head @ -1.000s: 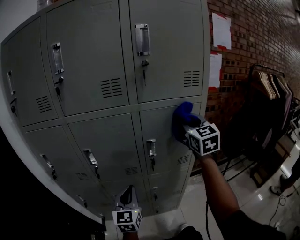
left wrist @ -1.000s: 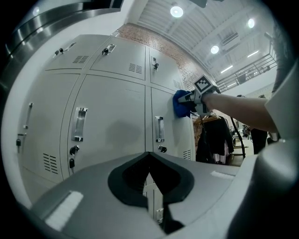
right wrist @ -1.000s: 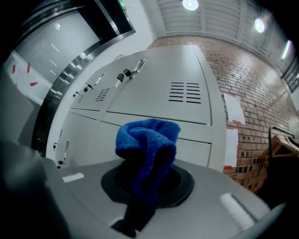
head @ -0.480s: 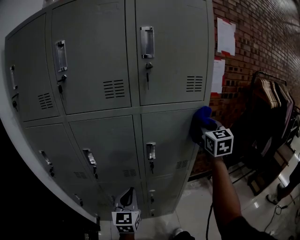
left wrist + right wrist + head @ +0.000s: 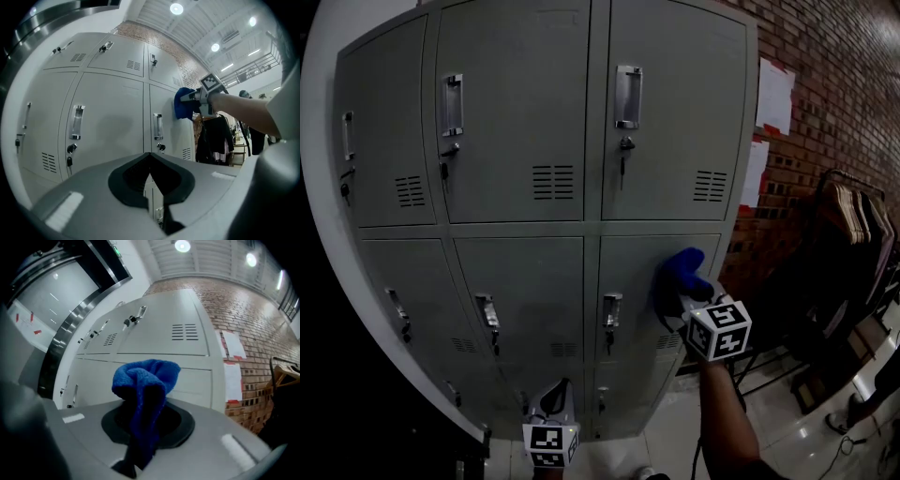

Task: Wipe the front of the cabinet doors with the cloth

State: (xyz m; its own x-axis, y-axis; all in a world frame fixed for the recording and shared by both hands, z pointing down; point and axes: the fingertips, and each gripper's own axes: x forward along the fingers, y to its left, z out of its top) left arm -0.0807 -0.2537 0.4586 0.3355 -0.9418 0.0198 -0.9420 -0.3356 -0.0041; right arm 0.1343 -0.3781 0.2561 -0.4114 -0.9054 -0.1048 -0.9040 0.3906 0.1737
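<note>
A grey metal cabinet [image 5: 525,112] with several locker doors fills the head view. A blue cloth [image 5: 680,274] lies pressed against the right-hand door of the middle row [image 5: 633,267], just right of its handle [image 5: 612,314]. My right gripper [image 5: 677,298] is shut on the cloth, which bunches up out of the jaws [image 5: 146,380] and hides the fingertips. My left gripper [image 5: 552,403] hangs low in front of the bottom doors, shut with nothing in it [image 5: 150,174]. The left gripper view also shows the cloth [image 5: 183,103] on the door.
A brick wall [image 5: 825,66] with paper notices [image 5: 773,94] stands right of the cabinet. A clothes rack with hangers [image 5: 853,211] is beyond it. Keys hang in the door locks [image 5: 624,150]. A person's feet [image 5: 839,422] show on the glossy floor at bottom right.
The cloth went right to the door's edge, then came back left and lower on the same door. The head view has swung right. My left gripper stays low and still.
</note>
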